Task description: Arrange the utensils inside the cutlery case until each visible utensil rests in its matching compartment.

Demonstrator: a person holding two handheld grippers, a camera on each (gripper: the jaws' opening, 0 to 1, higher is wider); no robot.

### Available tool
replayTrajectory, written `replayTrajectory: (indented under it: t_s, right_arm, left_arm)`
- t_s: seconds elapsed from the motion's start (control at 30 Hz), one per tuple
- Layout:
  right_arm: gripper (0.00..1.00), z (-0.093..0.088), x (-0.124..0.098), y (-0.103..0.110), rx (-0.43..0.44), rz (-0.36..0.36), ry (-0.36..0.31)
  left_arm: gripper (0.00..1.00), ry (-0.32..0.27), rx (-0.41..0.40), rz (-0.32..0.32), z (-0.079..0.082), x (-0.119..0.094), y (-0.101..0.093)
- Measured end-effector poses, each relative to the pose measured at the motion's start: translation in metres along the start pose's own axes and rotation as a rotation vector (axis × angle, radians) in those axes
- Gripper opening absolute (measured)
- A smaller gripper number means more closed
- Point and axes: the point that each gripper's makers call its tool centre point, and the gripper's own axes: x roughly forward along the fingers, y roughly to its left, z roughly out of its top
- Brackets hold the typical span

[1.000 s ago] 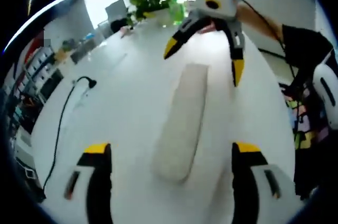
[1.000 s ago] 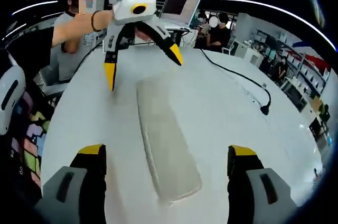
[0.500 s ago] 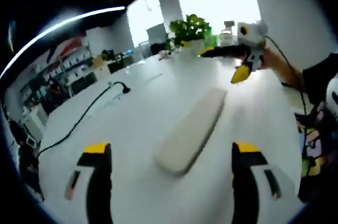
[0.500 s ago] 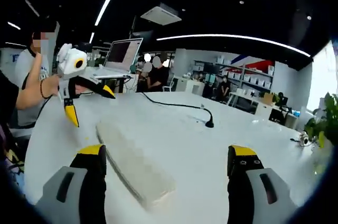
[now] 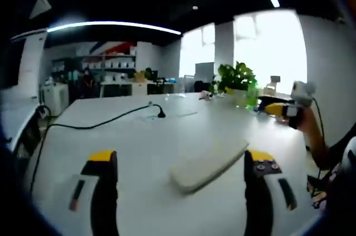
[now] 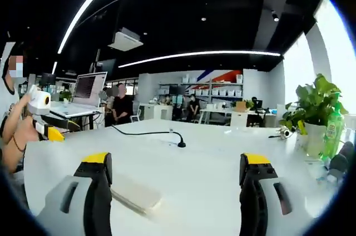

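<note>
The left gripper (image 5: 178, 177) is held level and low over the white table (image 5: 139, 136), its two yellow-tipped jaws spread wide apart with nothing gripped between them. Just beyond and between those jaws, the long pale cutlery case (image 5: 208, 165) is seen lying flat on the tabletop, closed as far as can be told, running away toward the right. Further out, at the right edge of the left gripper view, the right gripper (image 5: 283, 108) is seen gripped in a person's hand (image 5: 305, 122), raised above the table's far side.

In the right gripper view, the right gripper's own jaws are likewise spread wide, holding nothing. The case's near end (image 6: 133, 198) is caught low in the frame, beside the left-hand jaw. At the far left, the left gripper (image 6: 47, 127) is glimpsed in a hand. A black cable (image 6: 147, 132) is laid across the table, and a potted plant (image 6: 311, 111) and green bottle (image 6: 334, 130) are stood at the right.
</note>
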Motion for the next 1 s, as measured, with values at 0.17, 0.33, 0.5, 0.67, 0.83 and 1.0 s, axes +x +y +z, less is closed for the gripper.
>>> replayTrajectory:
  t_s: [0.17, 0.33, 0.5, 0.67, 0.83, 1.0]
  right_arm:
    - [0.99, 0.014, -0.022, -0.019, 0.002, -0.094, -0.074]
    - [0.99, 0.024, -0.037, -0.027, 0.006, -0.134, -0.114]
    - [0.98, 0.032, -0.048, -0.027, 0.035, -0.14, -0.128]
    - [0.97, 0.038, -0.066, -0.027, 0.032, -0.185, -0.103]
    - [0.99, 0.052, -0.083, -0.024, -0.005, -0.198, -0.117]
    - [0.99, 0.05, -0.097, -0.026, -0.069, -0.213, -0.042]
  left_arm:
    - [1.0, -0.098, 0.012, 0.089, 0.021, -0.019, 0.009]
    - [1.0, -0.136, 0.005, 0.098, 0.036, -0.039, 0.009]
    - [1.0, -0.199, -0.023, 0.075, 0.05, -0.059, 0.006]
    - [1.0, -0.242, -0.048, 0.086, 0.061, -0.079, 0.008]
    - [1.0, -0.211, -0.014, 0.103, 0.06, -0.091, 0.006]
    - [1.0, -0.205, -0.003, 0.108, 0.058, -0.096, 0.0]
